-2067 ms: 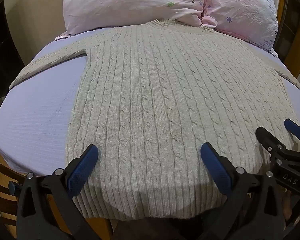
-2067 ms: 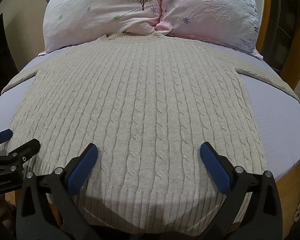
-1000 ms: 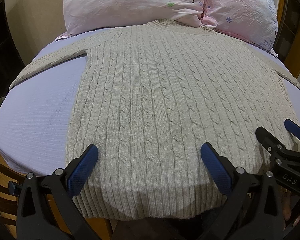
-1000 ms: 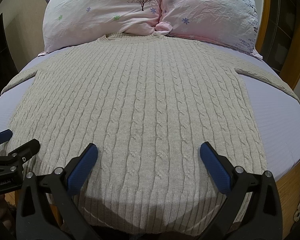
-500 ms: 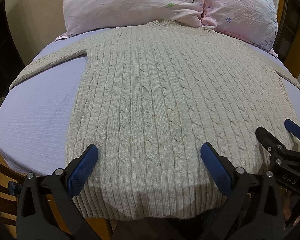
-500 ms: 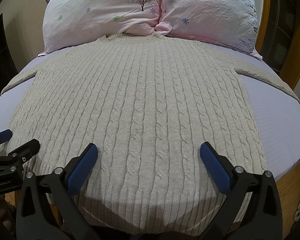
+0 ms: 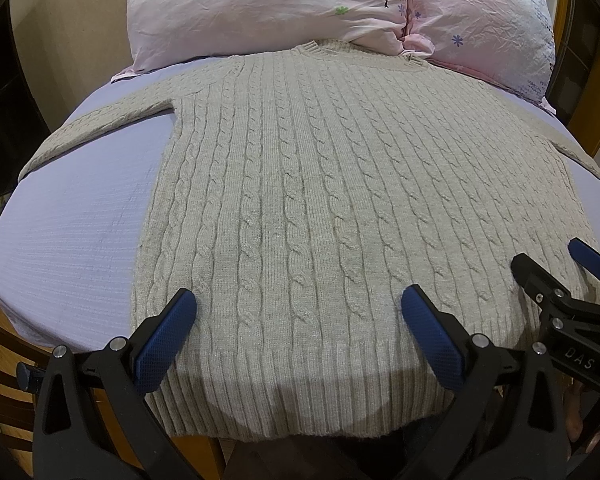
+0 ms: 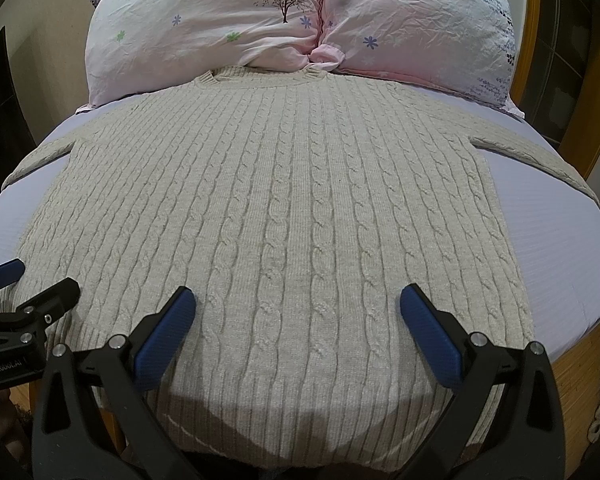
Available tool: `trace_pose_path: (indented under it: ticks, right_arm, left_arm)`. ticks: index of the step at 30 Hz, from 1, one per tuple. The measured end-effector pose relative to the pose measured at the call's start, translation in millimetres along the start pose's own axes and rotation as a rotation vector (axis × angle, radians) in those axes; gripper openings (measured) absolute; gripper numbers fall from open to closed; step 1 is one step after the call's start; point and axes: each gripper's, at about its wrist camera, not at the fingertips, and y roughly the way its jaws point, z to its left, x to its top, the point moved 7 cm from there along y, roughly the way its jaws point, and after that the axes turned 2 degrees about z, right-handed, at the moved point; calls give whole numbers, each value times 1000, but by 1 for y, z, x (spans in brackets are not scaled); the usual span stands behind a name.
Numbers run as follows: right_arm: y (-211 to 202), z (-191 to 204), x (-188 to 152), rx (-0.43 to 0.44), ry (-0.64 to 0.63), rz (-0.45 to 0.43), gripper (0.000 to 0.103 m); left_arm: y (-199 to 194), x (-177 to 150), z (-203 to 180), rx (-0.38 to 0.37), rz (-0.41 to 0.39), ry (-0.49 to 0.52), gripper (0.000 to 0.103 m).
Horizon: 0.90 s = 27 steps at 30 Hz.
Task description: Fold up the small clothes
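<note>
A beige cable-knit sweater [image 7: 320, 200] lies flat, front up, on a lilac bed sheet [image 7: 68, 232], sleeves spread to both sides, collar toward the pillows. It also fills the right wrist view [image 8: 292, 208]. My left gripper [image 7: 298, 316] is open and empty, hovering over the hem's left part. My right gripper [image 8: 296, 312] is open and empty over the hem's right part. The right gripper also shows at the right edge of the left wrist view [image 7: 556, 272]. The left gripper also shows at the left edge of the right wrist view [image 8: 24, 284].
Two pink floral pillows [image 8: 228, 24] [image 8: 420, 24] lie against the headboard behind the collar. A wooden bed frame [image 8: 596, 92] curves round the right side. The mattress front edge [image 8: 580, 336] drops off below the hem. Bare sheet shows left of the sweater.
</note>
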Motion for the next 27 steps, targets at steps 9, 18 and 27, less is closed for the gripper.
trace_pose_path:
  ticks: [9,18,27]
  right_arm:
    - [0,0,0,1,-1,1,101]
    - [-11,-12,18,39,-47,-7,101]
    - [-39,-201,101,197,445,-197,101]
  left_arm:
    - [0,0,0,0,0,0,102]
    - [0,0,0,-2,3,10,102]
    - [-4,13,7,-98,-43,39,102]
